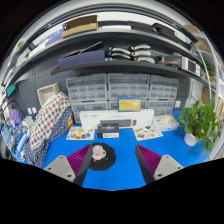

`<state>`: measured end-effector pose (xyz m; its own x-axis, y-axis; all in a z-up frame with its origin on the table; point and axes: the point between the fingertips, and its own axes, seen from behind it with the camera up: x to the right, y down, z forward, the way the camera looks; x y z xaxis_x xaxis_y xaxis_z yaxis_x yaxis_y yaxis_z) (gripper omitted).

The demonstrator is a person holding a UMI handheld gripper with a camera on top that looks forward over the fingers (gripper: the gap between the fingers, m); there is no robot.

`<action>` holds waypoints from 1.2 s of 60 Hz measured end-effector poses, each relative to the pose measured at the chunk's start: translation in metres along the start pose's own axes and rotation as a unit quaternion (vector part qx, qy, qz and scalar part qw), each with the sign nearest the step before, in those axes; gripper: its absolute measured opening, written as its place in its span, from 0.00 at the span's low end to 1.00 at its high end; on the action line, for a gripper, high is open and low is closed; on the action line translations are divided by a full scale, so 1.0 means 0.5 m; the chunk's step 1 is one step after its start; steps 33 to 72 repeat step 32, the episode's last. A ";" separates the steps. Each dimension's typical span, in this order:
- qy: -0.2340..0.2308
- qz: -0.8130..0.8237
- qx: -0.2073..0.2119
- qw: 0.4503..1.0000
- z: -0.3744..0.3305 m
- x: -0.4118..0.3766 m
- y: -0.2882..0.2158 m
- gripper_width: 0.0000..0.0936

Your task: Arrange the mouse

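We're in a workshop or lab: a wall of small parts drawers [108, 91], shelves [95, 48] loaded with boxes and gear above, a blue work table [120, 168], and a potted plant [200, 122] alongside.

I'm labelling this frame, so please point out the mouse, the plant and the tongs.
mouse [99, 154]: gripper view, middle of its dark body, between the open tongs.
plant [199, 121]: gripper view, its green leaves.
tongs [106, 163]: gripper view, midway between the fingertips.

Blue mat [120, 165] near. Green potted plant [200, 122] at right, patterned cloth [48, 120] at left. Far behind, shelves [110, 55] and drawer cabinets [110, 90].
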<state>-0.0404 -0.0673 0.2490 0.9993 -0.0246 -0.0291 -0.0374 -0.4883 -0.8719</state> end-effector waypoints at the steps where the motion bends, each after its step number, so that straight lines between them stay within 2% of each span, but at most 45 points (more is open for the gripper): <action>1: 0.000 -0.001 0.000 1.000 -0.009 0.005 0.002 0.92; 13: -0.011 -0.003 0.005 1.000 -0.097 0.045 0.034 0.92; 31: 0.003 -0.001 0.024 1.000 -0.158 0.104 0.046 0.92; 72: 0.002 0.000 0.023 1.000 -0.160 0.105 0.047 0.92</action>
